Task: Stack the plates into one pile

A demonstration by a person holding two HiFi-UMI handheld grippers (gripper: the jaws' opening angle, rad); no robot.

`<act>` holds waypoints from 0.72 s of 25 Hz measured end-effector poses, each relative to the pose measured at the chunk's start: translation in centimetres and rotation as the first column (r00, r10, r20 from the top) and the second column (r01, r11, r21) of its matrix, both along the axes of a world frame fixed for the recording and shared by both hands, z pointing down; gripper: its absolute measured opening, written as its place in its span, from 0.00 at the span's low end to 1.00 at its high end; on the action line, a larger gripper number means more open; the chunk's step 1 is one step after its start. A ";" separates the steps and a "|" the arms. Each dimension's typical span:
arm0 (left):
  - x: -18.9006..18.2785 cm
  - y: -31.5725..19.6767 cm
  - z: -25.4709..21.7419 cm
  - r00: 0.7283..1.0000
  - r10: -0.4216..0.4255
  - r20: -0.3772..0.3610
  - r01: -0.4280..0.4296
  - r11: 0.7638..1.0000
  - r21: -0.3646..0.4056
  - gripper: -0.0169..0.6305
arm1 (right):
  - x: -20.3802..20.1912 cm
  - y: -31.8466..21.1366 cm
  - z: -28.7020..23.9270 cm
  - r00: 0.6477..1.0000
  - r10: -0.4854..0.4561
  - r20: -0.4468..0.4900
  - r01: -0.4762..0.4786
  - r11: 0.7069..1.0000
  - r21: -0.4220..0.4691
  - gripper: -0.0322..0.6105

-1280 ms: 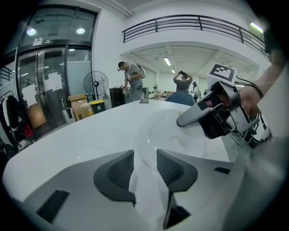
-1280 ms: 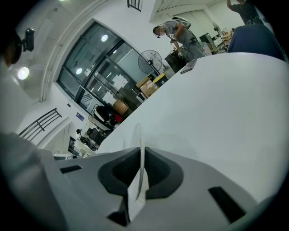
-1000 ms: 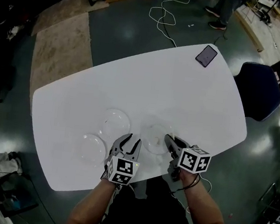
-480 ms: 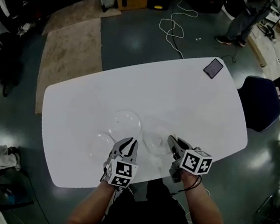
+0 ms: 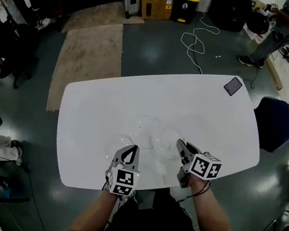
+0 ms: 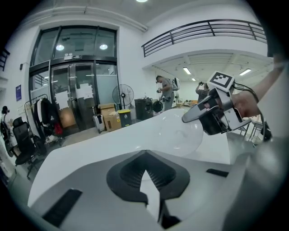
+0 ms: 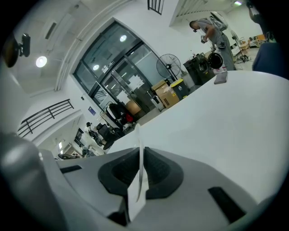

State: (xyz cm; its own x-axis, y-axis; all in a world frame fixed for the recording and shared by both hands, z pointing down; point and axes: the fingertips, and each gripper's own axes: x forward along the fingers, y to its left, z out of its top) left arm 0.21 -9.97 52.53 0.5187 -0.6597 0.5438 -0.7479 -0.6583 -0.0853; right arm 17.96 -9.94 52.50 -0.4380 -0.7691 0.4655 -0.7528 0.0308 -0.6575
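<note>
The plate [image 5: 166,141] in play is clear, thin and round, a shallow glassy dish that nearly vanishes against the white top in the head view. The right gripper [image 5: 180,143] is clamped on its near rim. The right gripper view shows only that rim, a slim translucent blade [image 7: 140,149] standing up from between the ribbed dark pads [image 7: 156,173]. The left gripper view gives the dish its full form, a tilted disc [image 6: 180,133] with soft glints, pinched at its upper edge by the right gripper [image 6: 187,118]. Two more clear plates lie flat on the table [image 5: 198,103], one [image 5: 145,127] just beyond the held one and one [image 5: 118,147] beside the left gripper [image 5: 132,148]; both are faint outlines. The left gripper's jaws are pressed together on nothing, with only a sliver of white table showing past its pads [image 6: 131,173]. The table is smooth, matte white with rounded corners. A dark phone [image 5: 233,86] lies at its far corner, also visible in the right gripper view [image 7: 220,77]. A blue chair [image 5: 273,123] stands at the right end, and a beige rug [image 5: 87,53] lies on the grey floor.
</note>
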 end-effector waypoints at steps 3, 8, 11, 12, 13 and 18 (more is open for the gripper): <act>-2.5 0.1 -0.9 0.998 -0.052 -0.022 0.052 0.999 0.005 0.05 | -2.1 -0.9 -0.5 0.999 -0.039 -0.006 0.039 0.999 0.013 0.11; -6.8 0.5 -1.9 0.990 -0.128 -0.057 0.129 0.991 0.016 0.05 | -5.8 -2.0 -0.3 0.996 -0.087 -0.006 0.087 0.996 0.022 0.11; -9.4 0.7 -2.3 0.983 -0.171 -0.070 0.173 0.985 0.019 0.05 | -7.8 -2.7 -0.1 0.994 -0.108 -0.006 0.108 0.994 0.018 0.11; -10.3 0.9 -2.4 0.980 -0.186 -0.076 0.188 0.982 0.019 0.05 | -8.4 -2.9 0.0 0.993 -0.115 -0.007 0.115 0.993 0.016 0.11; -11.1 1.0 -2.5 0.976 -0.200 -0.083 0.202 0.979 0.018 0.05 | -9.0 -3.1 0.1 0.993 -0.121 -0.008 0.121 0.993 0.012 0.11; -13.9 1.3 -2.7 0.963 -0.252 -0.094 0.254 0.967 0.010 0.05 | -11.0 -4.5 1.4 0.991 -0.136 -0.004 0.136 0.991 -0.017 0.11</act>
